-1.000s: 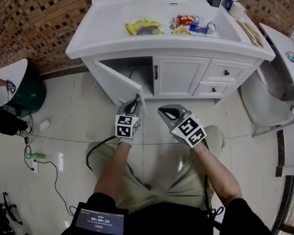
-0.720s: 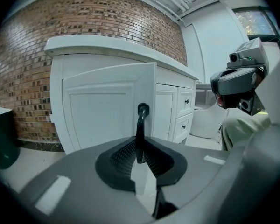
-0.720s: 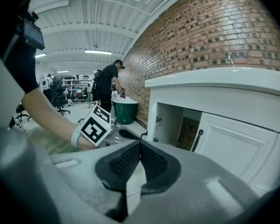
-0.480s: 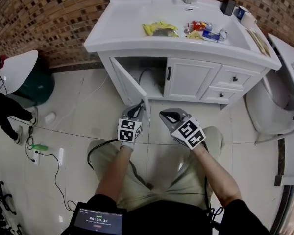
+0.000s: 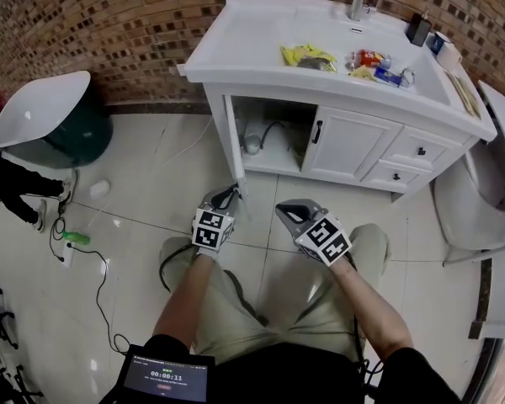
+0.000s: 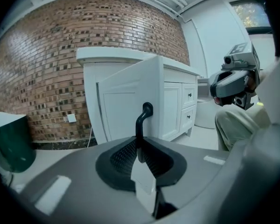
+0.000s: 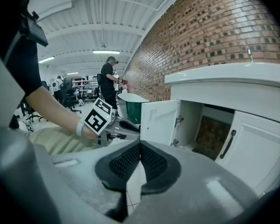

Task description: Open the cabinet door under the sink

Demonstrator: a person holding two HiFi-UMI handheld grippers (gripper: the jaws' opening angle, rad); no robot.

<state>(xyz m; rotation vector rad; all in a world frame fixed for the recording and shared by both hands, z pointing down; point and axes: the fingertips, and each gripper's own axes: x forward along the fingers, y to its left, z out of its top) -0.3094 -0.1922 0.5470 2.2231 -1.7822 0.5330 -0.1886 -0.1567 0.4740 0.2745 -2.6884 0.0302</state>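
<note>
The white vanity (image 5: 261, 74) stands against the brick wall. Its left cabinet door (image 5: 233, 146) is swung wide open and shows edge-on in the head view. My left gripper (image 5: 227, 194) is shut on that door's black handle (image 6: 143, 117), which runs down between the closed jaws (image 6: 139, 146). The door's panel (image 6: 123, 104) fills the middle of the left gripper view. My right gripper (image 5: 288, 211) hovers to the right above the floor, shut with nothing in it (image 7: 140, 155). The open compartment (image 7: 203, 129) shows a hose and the wall behind.
The right cabinet door (image 5: 349, 150) and two drawers (image 5: 408, 160) are closed. Snack packets (image 5: 307, 55) lie in the sink. A green bin with a white lid (image 5: 59, 129) stands left, a toilet (image 5: 480, 192) right. Cables (image 5: 76, 247) cross the floor. A person's leg (image 5: 13, 188) is at the left.
The left door has swung further out, from partly open to wide open, with my left gripper still on its handle. The view has shifted left; the right gripper has hardly moved.
</note>
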